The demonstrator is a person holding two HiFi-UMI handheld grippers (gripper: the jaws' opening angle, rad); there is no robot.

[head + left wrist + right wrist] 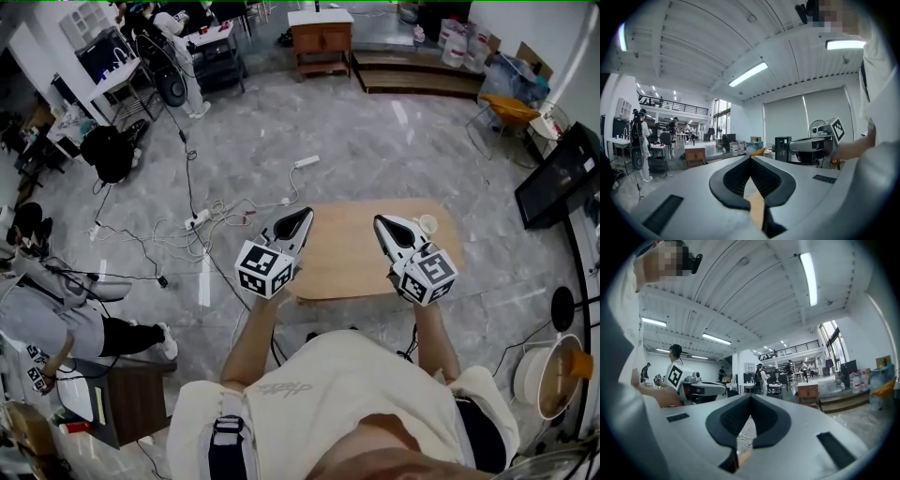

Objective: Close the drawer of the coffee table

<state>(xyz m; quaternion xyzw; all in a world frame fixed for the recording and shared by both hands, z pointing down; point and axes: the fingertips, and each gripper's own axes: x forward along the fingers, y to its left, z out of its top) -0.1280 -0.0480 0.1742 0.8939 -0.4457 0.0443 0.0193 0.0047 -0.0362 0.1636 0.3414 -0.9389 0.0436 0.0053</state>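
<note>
- Looking down in head view: person's two forearms reach up from bottom centre; left gripper point(302, 217) sits centre-left, right gripper point(382, 222) centre-right, both held over the near edge of the coffee table point(352, 258); tips point to the top of the frame.
- Table's oval wood top fills mid-frame betw. and beyond the grippers; small white cup point(427, 223) on its right end; drawer can't be made out from this angle.
- Grey marble floor around; white power strip w/ cables point(197, 220) left of the table; wooden cabinet point(322, 37) at top centre.
- Left gripper view: left gripper point(750, 158) has its black pads point(729, 180) meeting at the tip, nothing betw. them; sliver of wood table top point(757, 206) shows thru the gap low in frame; right gripper point(792, 146) in air at mid-right.
- Right gripper view: right gripper point(751, 397) pads also together at the tip, holding nothing; bit of wood point(743, 456) below; left gripper point(724, 389) at mid-left; cabinet point(808, 394) on the right.
</note>
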